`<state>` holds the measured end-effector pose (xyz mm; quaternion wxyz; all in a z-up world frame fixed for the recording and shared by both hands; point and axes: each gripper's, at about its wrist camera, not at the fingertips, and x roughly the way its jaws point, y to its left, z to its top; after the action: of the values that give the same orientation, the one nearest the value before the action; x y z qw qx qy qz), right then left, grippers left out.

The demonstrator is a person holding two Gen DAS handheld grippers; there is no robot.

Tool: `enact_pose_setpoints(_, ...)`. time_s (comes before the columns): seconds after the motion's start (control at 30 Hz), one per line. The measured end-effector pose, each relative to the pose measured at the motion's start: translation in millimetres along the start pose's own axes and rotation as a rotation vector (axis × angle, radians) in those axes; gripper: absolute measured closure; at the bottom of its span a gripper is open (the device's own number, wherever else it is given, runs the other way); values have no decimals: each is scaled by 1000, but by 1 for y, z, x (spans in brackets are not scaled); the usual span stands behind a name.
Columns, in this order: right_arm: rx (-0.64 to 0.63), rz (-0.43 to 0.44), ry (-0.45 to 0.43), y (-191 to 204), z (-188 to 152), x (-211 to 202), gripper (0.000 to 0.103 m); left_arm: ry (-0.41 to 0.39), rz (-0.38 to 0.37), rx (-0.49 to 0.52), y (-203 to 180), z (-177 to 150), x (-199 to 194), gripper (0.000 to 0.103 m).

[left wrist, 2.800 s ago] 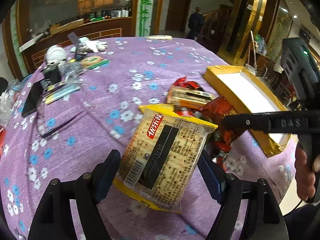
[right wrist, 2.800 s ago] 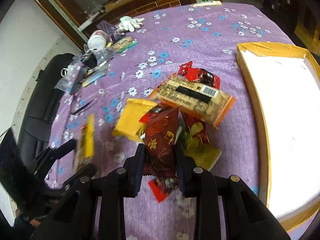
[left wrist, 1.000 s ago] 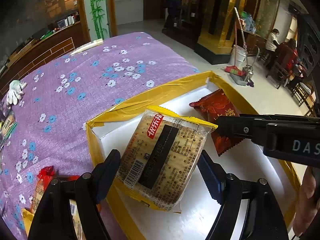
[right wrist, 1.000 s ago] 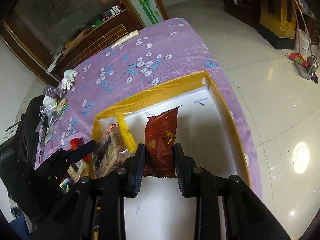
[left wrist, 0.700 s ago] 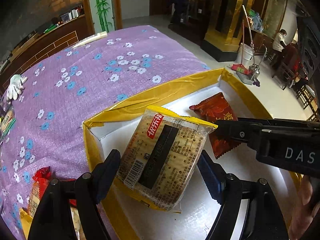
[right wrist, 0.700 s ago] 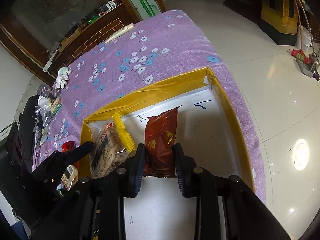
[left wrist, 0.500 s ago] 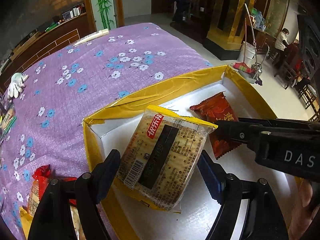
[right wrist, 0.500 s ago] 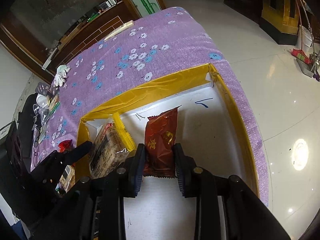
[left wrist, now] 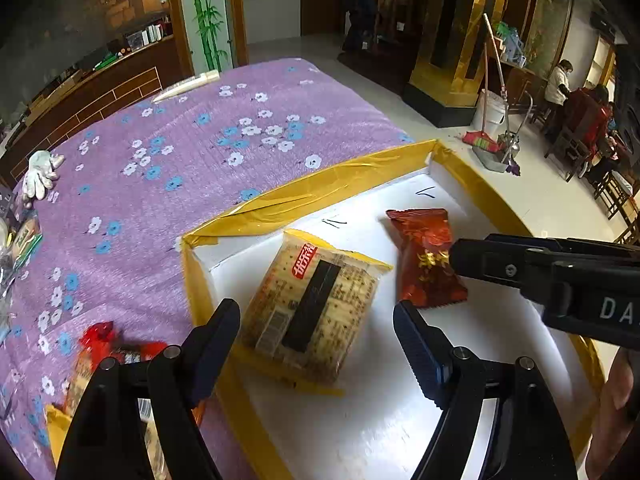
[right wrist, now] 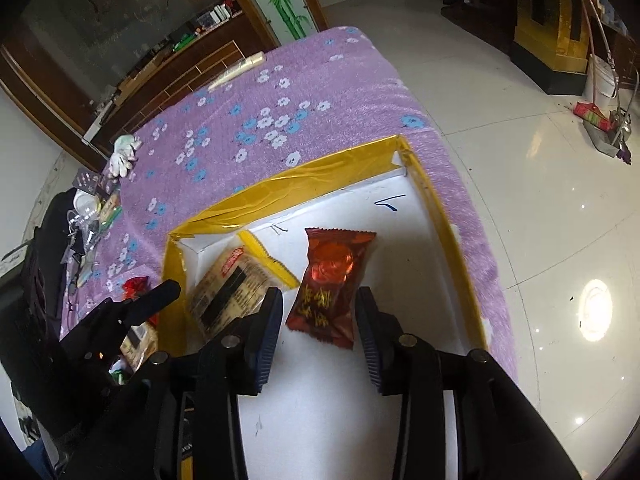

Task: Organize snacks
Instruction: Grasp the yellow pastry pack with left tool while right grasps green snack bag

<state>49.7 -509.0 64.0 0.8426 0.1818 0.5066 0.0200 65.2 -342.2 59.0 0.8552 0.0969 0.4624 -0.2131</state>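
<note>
A purple flowered cloth (left wrist: 168, 184) bears a yellow-rimmed tray (left wrist: 320, 190). In it lie the cracker pack (left wrist: 316, 308) and the red pouch (right wrist: 330, 284), side by side. The left gripper (left wrist: 316, 340) stands wide, clear of the pack; the right gripper (right wrist: 318, 320) is opening, the pouch loose between its jaws. Both point steeply down. Pulling back low could snag a wrapper and drag it out.

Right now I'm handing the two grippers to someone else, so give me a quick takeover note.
Left gripper: open, cracker pack lies released in the yellow-edged tray.
Right gripper: jaws opening, red snack packet between them on the tray floor, pads off it.
Done: both of these snacks are in the tray, side by side.
Left: more snacks wait on the purple cloth beside the tray; fetch those next.
</note>
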Motion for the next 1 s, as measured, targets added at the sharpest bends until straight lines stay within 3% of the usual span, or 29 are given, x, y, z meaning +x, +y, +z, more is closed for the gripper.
enact_pose_setpoints(0.27, -39, 49, -31, 38, -35, -33, 66, -43, -3, 2, 12, -25, -41, 21)
enact_pose_setpoints(0.47, -69, 90, -33, 77, -64, -44, 59, -74, 7, -11, 41, -67, -81, 21)
enact_pose_setpoints(0.67, -109, 165, -36, 126, -96, -54, 59, -88, 27, -112, 90, -124, -118, 21)
enact_pose_setpoints(0.83, -227, 199, 77, 176, -141, -28, 58, -65, 62, -223, 138, -172, -136, 21)
enact_pose_setpoints(1.0, -271, 194, 152, 197, -159, -10, 58, -64, 108, -351, 193, -175, -139, 21)
